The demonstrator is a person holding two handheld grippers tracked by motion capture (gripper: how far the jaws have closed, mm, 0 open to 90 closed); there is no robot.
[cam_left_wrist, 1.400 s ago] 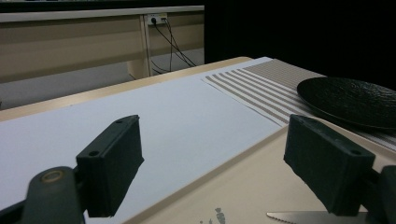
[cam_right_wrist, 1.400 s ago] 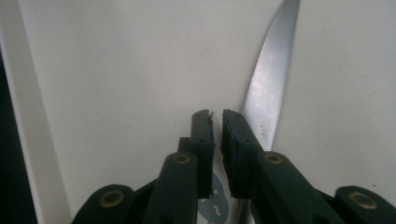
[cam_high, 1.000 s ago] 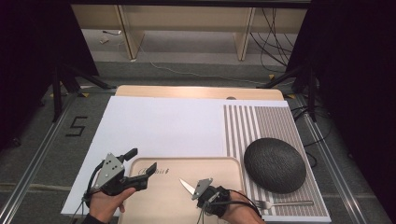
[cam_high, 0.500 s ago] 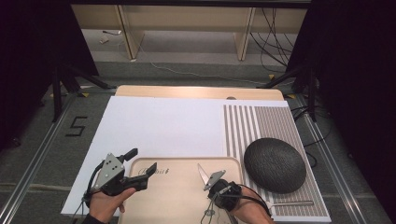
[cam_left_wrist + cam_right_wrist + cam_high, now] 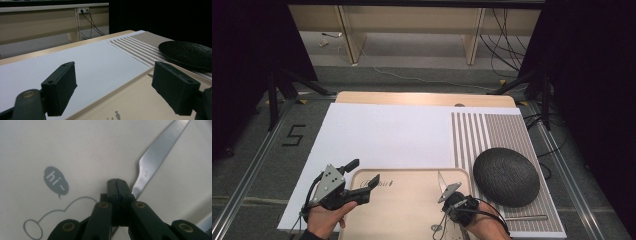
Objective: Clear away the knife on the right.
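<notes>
A beige tray (image 5: pixel 407 210) lies at the table's near edge. My right gripper (image 5: pixel 452 197) hangs over the tray's right part, shut on a table knife (image 5: pixel 443 181) whose blade points away from me. In the right gripper view, the shut gripper (image 5: pixel 117 181) has the knife blade (image 5: pixel 155 157) running out from under it to the upper right, over the tray (image 5: pixel 75 145). My left gripper (image 5: pixel 362 173) is held at the tray's left edge, open and empty. In the left gripper view, this open gripper (image 5: pixel 117 85) faces across the tray (image 5: pixel 140 100) toward the black plate (image 5: pixel 187 53).
A white board (image 5: pixel 387 135) covers the table's middle, with a striped mat (image 5: pixel 492 132) to its right. A black textured plate (image 5: pixel 505 175) rests on the mat beside the tray. A fork (image 5: pixel 524 218) lies on the mat near the front edge.
My right hand has carried the knife rightward across the tray, and the blade has swung from pointing left to pointing away. The left gripper has stayed where it was.
</notes>
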